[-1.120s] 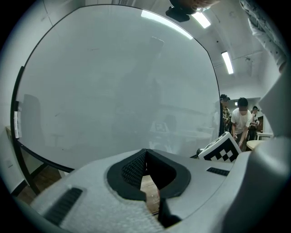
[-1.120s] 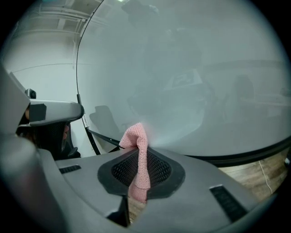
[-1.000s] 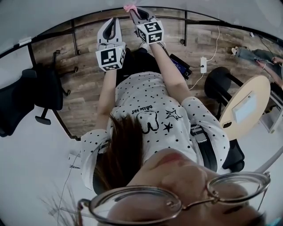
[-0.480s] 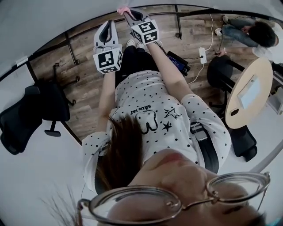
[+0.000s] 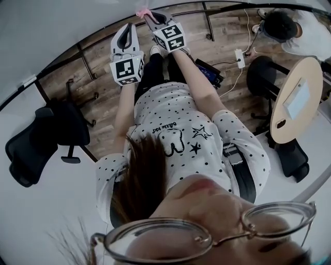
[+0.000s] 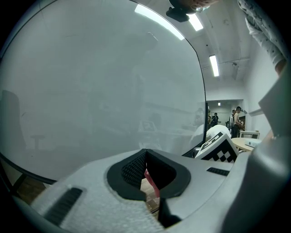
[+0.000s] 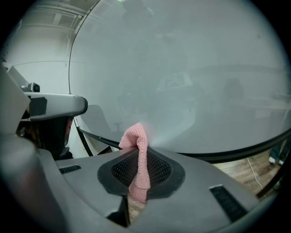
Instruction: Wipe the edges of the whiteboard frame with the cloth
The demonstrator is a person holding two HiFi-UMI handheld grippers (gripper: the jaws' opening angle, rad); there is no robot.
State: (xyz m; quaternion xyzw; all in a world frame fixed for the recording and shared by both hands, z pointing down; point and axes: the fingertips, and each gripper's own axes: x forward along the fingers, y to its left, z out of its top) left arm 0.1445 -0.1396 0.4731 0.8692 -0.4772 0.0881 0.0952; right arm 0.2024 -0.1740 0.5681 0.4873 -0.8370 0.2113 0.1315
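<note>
The whiteboard (image 5: 62, 26) fills the top of the head view, its black frame (image 5: 98, 36) arcing above the wood floor. My right gripper (image 5: 150, 15) is shut on a pink cloth (image 5: 141, 10), whose tip touches the frame's lower edge. In the right gripper view the cloth (image 7: 138, 157) sticks up between the closed jaws of that gripper (image 7: 138, 150), pressed to the board just above the black frame (image 7: 227, 152). My left gripper (image 5: 128, 27) sits just to its left, close to the board. The left gripper (image 6: 145, 154) has its jaws together, holding nothing that I can make out.
Black office chairs (image 5: 36, 140) stand at the left. At the right are a round wooden table (image 5: 297, 98) and another chair (image 5: 264, 75). A power strip (image 5: 239, 58) with cables lies on the floor. A person (image 5: 289, 26) crouches at the far right.
My right gripper and the cloth have slid slightly left along the frame's edge, and the left gripper stayed beside it. The person at the far right has moved closer.
</note>
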